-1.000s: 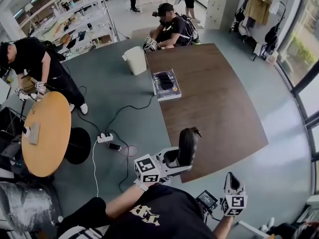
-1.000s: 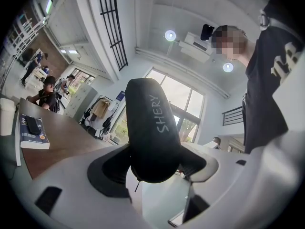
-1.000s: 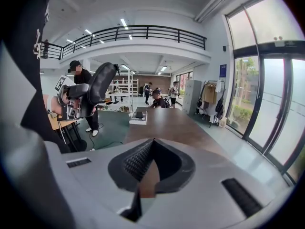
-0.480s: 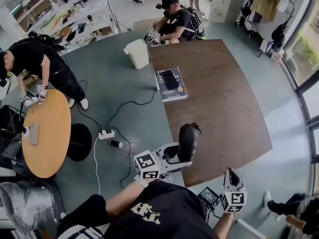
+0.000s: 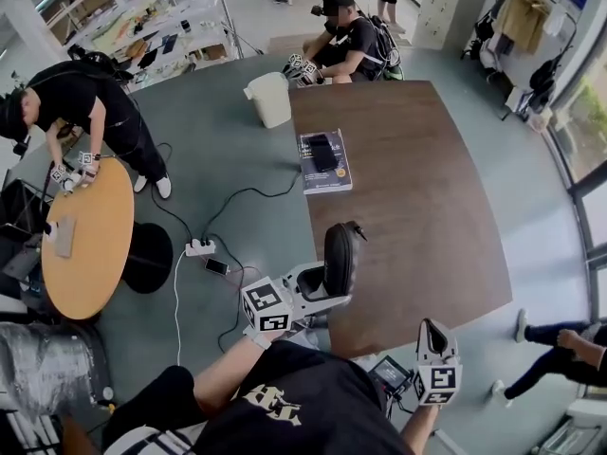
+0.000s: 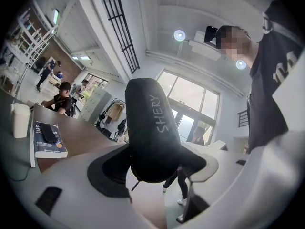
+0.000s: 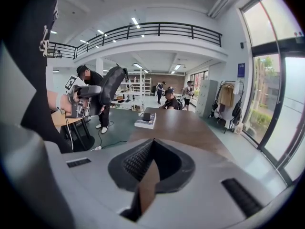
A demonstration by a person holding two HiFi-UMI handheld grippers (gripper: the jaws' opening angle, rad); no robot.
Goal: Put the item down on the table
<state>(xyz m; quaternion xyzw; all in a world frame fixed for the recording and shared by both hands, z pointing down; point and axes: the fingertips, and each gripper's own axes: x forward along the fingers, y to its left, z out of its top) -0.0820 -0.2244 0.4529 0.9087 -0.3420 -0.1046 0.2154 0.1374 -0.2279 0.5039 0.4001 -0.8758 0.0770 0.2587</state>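
Observation:
A long black pouch (image 5: 339,257) stands upright in my left gripper (image 5: 325,282), which is shut on its lower end. It hangs over the near left corner of the brown table (image 5: 417,188). In the left gripper view the pouch (image 6: 150,128) fills the centre, with white lettering on its side, clamped in the left gripper (image 6: 153,163). My right gripper (image 5: 430,332) is lower right, off the table's near edge, shut and empty. In the right gripper view the right gripper (image 7: 151,144) has its jaws together, and the pouch (image 7: 110,84) shows at the left.
A book (image 5: 325,161) with a dark object on top lies at the table's far left edge. A white bin (image 5: 270,100) stands on the floor beyond it. A power strip (image 5: 199,247) and cables lie left of the table. An orange round table (image 5: 81,245) and several people are around.
My left gripper has drifted slightly left with the pouch still upright in it. The right gripper has hardly moved. A walking person has come into view at the lower right.

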